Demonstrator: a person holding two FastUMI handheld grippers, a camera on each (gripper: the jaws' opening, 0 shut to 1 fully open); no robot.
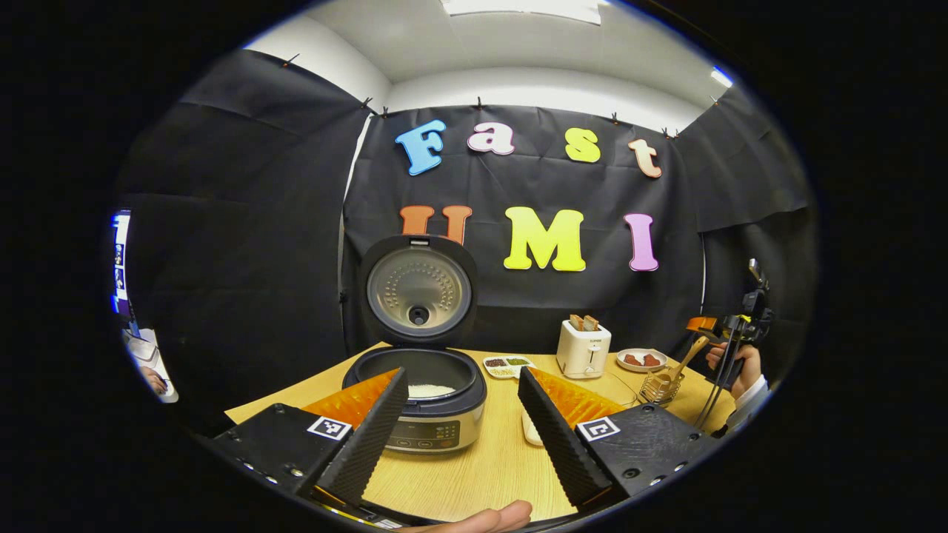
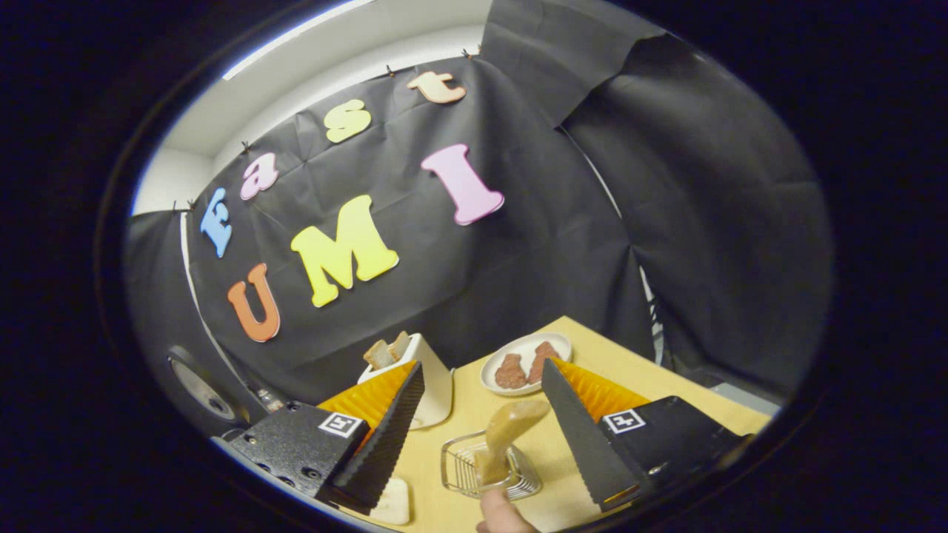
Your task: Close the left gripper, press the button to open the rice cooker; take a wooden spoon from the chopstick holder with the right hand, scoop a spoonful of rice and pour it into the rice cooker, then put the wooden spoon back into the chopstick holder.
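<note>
The rice cooker (image 1: 416, 385) is open with rice inside. My right claw (image 2: 481, 444) is spread wide, the wooden spoon (image 2: 507, 437) in its holder (image 2: 459, 474) at 12 o'clock. I think grabbing comes next. My left claw (image 1: 463, 437) is spread too.

Black cloth (image 1: 518, 296) hangs ahead of the jaws as the booth wall, pinned along its top edge. White wall (image 1: 533, 89) and ceiling (image 1: 474, 44) run above it, with a ceiling light panel (image 1: 522, 7). A light wooden table (image 1: 481, 466) lies below the jaws.
</note>
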